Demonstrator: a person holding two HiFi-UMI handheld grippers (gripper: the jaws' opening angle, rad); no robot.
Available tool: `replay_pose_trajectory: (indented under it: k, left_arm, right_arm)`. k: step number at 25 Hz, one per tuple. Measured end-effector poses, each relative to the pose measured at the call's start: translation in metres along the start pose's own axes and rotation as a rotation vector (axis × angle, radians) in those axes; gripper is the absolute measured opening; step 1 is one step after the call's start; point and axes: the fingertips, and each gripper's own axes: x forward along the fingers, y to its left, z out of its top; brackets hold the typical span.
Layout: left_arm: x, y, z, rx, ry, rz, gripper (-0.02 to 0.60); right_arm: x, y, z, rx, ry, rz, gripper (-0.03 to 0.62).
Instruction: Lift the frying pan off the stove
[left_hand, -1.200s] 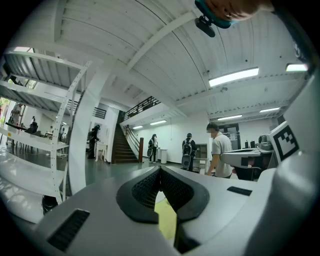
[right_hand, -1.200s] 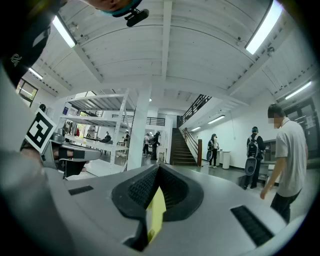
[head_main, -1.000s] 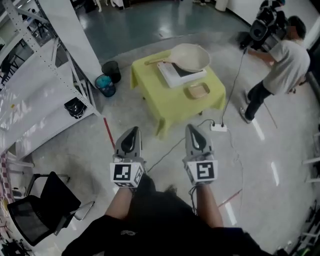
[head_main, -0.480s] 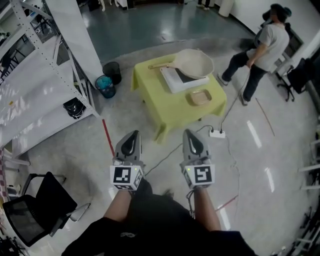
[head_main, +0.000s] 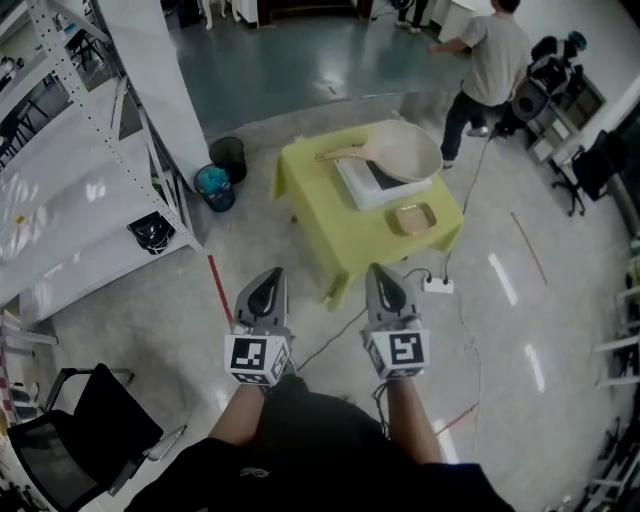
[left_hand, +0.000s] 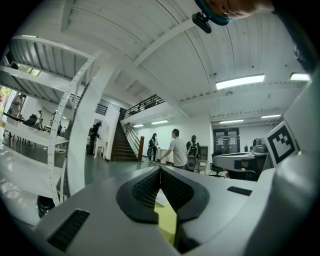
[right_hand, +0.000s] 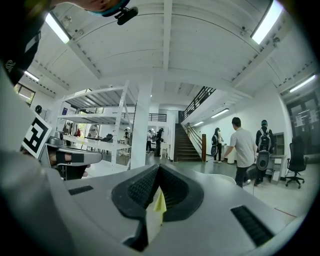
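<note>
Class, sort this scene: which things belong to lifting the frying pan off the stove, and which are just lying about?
Belongs to the job: frying pan; stove; yellow table; left hand-held gripper and right hand-held gripper, both shut and empty.

Lying about: small tray; blue bin; black bin; black chair.

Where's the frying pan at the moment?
In the head view, the frying pan sits on the stove at the far end of the yellow table, just beyond a small wooden tray.

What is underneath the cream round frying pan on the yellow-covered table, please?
A flat white stove with a dark top lies under the cream round frying pan, on the yellow-covered table. The pan hides much of the stove's top.
</note>
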Motion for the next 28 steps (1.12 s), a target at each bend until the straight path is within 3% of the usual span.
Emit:
replay_pose_trajectory:
  k: [8,17,28]
  left_arm:
    - [0.027,0.062,0.01,-0.004,0.01,-0.06,0.043]
    - [0.069,0.103,-0.007,-0.019,0.053,-0.056,0.044]
    - [0.21,0.112,-0.018,0.027,0.132,-0.148,0.044]
  right_arm:
    - [0.048,0.018,0.01,0.019,0.025,-0.084,0.016]
    - [0.082,-0.014,-0.007,0.026,0.063,-0.148,0.015]
    - [0.188,-0.093,-0.018,0.089,0.056,-0.185,0.016]
